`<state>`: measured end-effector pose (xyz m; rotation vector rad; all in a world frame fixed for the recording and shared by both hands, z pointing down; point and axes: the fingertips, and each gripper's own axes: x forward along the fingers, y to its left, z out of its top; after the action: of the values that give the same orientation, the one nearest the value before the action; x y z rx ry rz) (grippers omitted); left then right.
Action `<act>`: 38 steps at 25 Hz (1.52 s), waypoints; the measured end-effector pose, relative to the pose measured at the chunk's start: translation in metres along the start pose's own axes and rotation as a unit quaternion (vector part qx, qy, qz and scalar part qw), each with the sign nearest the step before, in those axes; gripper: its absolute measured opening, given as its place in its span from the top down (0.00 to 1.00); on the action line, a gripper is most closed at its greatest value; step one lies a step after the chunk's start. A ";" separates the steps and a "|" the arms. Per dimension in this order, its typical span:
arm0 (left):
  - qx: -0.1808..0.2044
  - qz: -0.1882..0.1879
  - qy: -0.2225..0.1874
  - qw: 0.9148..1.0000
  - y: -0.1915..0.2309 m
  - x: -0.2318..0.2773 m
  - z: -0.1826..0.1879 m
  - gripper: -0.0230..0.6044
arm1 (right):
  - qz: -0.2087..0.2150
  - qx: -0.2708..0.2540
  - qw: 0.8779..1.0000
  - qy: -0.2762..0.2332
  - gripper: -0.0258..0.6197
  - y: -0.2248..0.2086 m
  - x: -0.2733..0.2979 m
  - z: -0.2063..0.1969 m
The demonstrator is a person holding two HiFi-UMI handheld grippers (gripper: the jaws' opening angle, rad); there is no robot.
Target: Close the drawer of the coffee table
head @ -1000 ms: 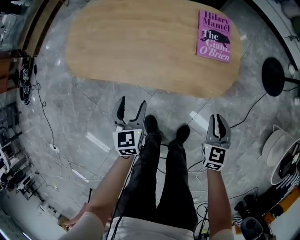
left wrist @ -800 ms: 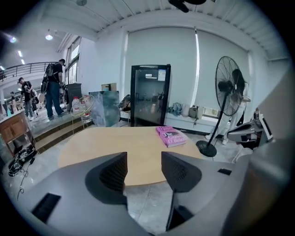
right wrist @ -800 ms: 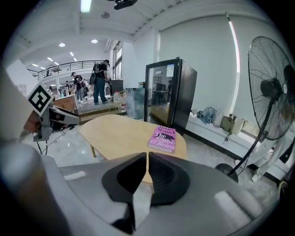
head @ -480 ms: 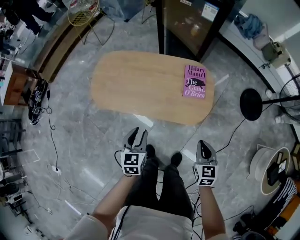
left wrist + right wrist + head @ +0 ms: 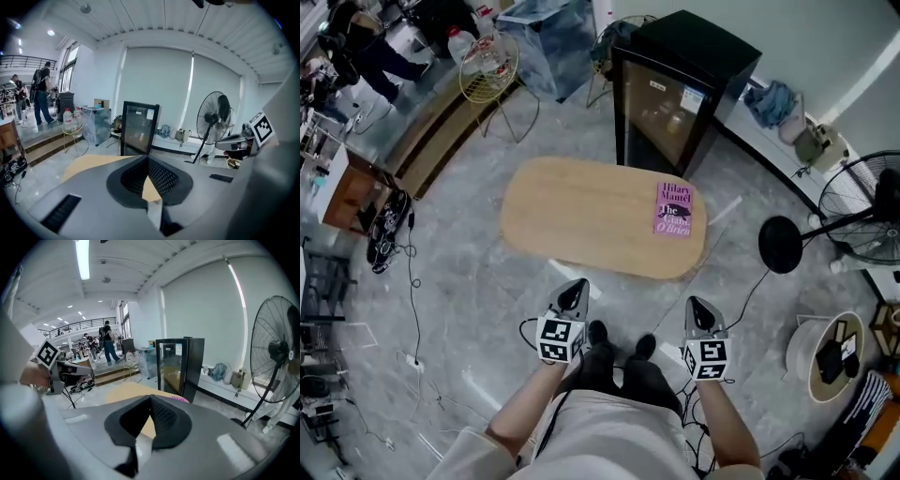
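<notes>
The oval wooden coffee table (image 5: 581, 216) stands on the grey floor ahead of me, a pink book (image 5: 673, 209) lying near its right end. No drawer shows from above. My left gripper (image 5: 574, 292) and right gripper (image 5: 697, 309) hang in the air well short of the table's near edge, level with each other and far above it. Both are shut with nothing between the jaws. In the left gripper view the closed jaws (image 5: 148, 158) cover most of the tabletop (image 5: 82, 165); in the right gripper view the closed jaws (image 5: 150, 396) do the same, with the book's edge (image 5: 180, 399) just past them.
A black glass-door fridge (image 5: 678, 89) stands behind the table. A floor fan (image 5: 853, 202) and its round base (image 5: 781, 245) are at the right, a wire stool (image 5: 487, 66) at the back left. Cables (image 5: 408, 281) trail over the floor. My legs and shoes (image 5: 619, 342) are below the grippers.
Both grippers have risen a long way and the table now looks much smaller and farther below. The left jaws, open a second ago, have shut; the right jaws closed their last small gap.
</notes>
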<state>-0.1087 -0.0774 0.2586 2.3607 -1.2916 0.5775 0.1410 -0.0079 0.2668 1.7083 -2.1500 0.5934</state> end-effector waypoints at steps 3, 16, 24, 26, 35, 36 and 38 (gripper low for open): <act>-0.006 -0.025 -0.013 1.000 -0.013 -0.019 0.027 0.95 | 0.008 -0.009 1.000 -0.016 0.94 0.006 -0.020 0.034; 0.018 -0.061 -0.090 0.994 -0.032 -0.095 0.129 0.95 | 0.040 -0.028 0.994 -0.100 0.94 0.029 -0.099 0.148; 0.047 -0.076 -0.127 0.988 -0.042 -0.125 0.169 0.95 | 0.023 -0.031 0.990 -0.133 0.94 0.027 -0.130 0.179; 0.052 -0.080 -0.131 0.987 -0.044 -0.129 0.174 0.95 | 0.023 -0.035 0.990 -0.135 0.94 0.028 -0.134 0.181; 0.044 -0.090 -0.134 0.986 -0.047 -0.137 0.177 0.95 | 0.023 -0.037 0.987 -0.152 0.94 0.034 -0.143 0.197; 0.043 -0.090 -0.133 0.986 -0.047 -0.136 0.177 0.95 | 0.023 -0.037 0.987 -0.154 0.94 0.034 -0.143 0.198; 0.042 -0.091 -0.132 0.986 -0.047 -0.130 0.177 0.95 | 0.023 -0.037 0.987 -0.156 0.94 0.031 -0.141 0.199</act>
<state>-0.1026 -0.0540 0.0351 2.6602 -1.1564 0.2752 0.1427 0.0137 0.0220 1.8161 -2.3931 0.2661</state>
